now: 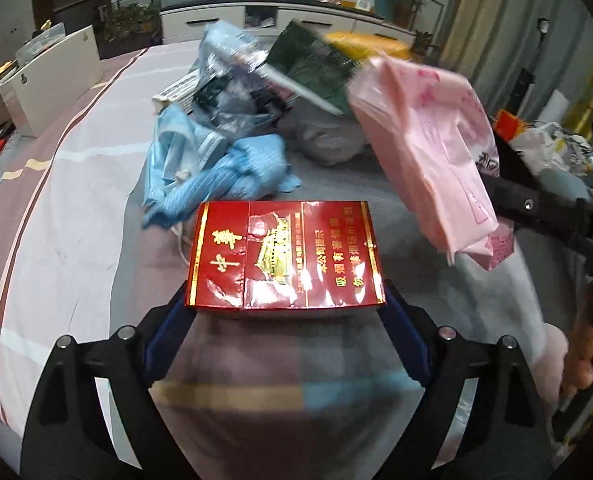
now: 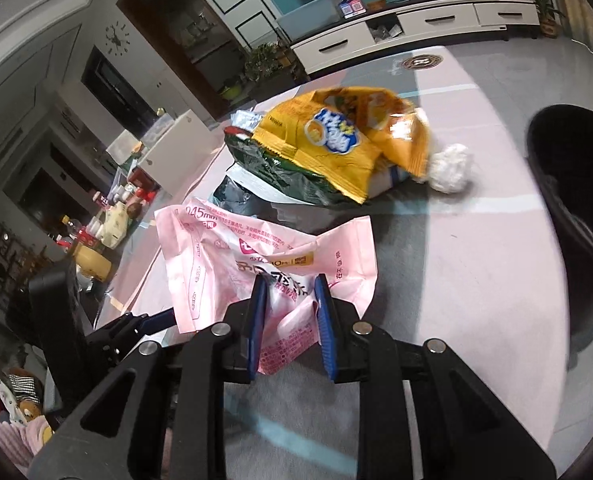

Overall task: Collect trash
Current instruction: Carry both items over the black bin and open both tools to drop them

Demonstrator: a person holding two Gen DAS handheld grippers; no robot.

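My left gripper is shut on a red cigarette box, held flat above the table. My right gripper is shut on a pink plastic wrapper, lifted off the table; the wrapper also shows in the left wrist view with the right gripper's arm at the right. On the table lies a trash pile: blue face masks, a clear bag of dark scraps, a green packet, a yellow snack bag and a white paper ball.
A white box stands at the table's left edge beside bottles and jars. A black round bin sits at the right. A white TV cabinet is behind the striped tablecloth.
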